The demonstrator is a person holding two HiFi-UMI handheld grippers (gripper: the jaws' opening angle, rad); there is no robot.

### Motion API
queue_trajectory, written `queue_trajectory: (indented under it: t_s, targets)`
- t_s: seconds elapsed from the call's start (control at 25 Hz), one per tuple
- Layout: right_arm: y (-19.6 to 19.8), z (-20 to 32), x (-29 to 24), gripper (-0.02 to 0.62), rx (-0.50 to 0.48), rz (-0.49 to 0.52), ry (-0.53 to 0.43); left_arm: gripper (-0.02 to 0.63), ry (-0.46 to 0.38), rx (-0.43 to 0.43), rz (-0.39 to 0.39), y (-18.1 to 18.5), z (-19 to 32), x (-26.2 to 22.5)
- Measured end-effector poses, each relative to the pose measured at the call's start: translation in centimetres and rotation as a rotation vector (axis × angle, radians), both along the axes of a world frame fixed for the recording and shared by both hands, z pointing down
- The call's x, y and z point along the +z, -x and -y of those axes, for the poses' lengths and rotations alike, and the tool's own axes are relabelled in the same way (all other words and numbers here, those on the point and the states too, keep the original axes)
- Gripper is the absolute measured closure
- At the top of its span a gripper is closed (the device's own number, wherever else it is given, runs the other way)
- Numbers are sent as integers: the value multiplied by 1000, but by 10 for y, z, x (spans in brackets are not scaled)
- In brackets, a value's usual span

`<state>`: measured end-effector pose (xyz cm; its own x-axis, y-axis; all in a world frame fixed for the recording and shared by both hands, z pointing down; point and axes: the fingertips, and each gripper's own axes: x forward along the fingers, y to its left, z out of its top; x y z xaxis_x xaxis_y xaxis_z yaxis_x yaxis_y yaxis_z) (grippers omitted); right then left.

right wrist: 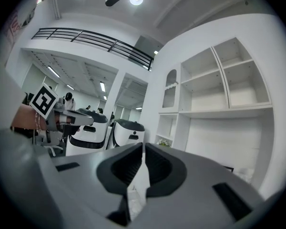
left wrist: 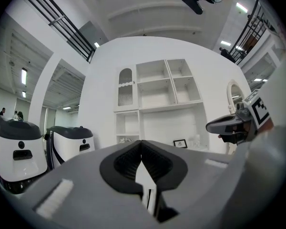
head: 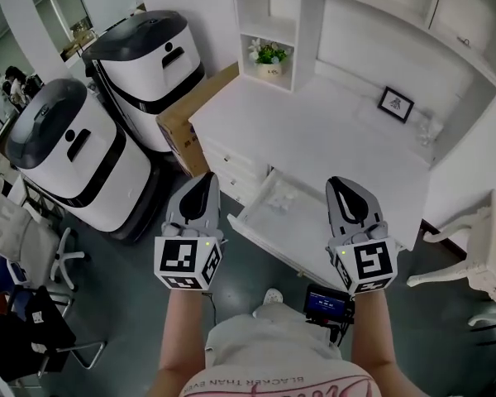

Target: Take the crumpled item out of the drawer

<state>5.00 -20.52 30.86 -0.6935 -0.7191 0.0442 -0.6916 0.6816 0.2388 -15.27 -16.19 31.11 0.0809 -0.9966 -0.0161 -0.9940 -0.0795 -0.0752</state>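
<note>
Grippers: two. The left gripper [head: 205, 182] and right gripper [head: 341, 187] are held side by side off the front edge of the desk [head: 314, 131], well apart. Each has its jaws pressed together with nothing between them.

Open drawers: one. The drawer [head: 269, 246] stands pulled out from the desk's front, between the two grippers.

Crumpled items: one, white. The crumpled item [head: 286, 195] lies inside the drawer at the end nearest the desk, touched by neither gripper and showing uncovered. In the head view the right gripper's body overlaps the drawer's right part.

On the desk:
- One picture frame [head: 395, 103] at the right rear.
- One plant [head: 270, 56] in a cubby at the left rear.

Left of the desk: one cardboard box [head: 190, 110] against its side, then two white-and-black machines [head: 149, 56] [head: 74, 151].

Right of the desk: one white chair [head: 479, 255].
</note>
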Motion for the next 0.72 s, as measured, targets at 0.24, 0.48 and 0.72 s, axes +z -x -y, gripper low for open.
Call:
queue_trajectory:
  t_s: [0.24, 0.48, 0.72]
  targets:
    - [3, 28, 8, 442, -10, 37, 72, 597, 19, 17, -11, 4, 30, 11]
    - [11, 50, 25, 272, -6, 72, 171, 595, 56, 42, -22, 7, 53, 23]
    - [18, 74, 57, 273, 35, 67, 279, 597, 100, 81, -26, 13, 80, 36]
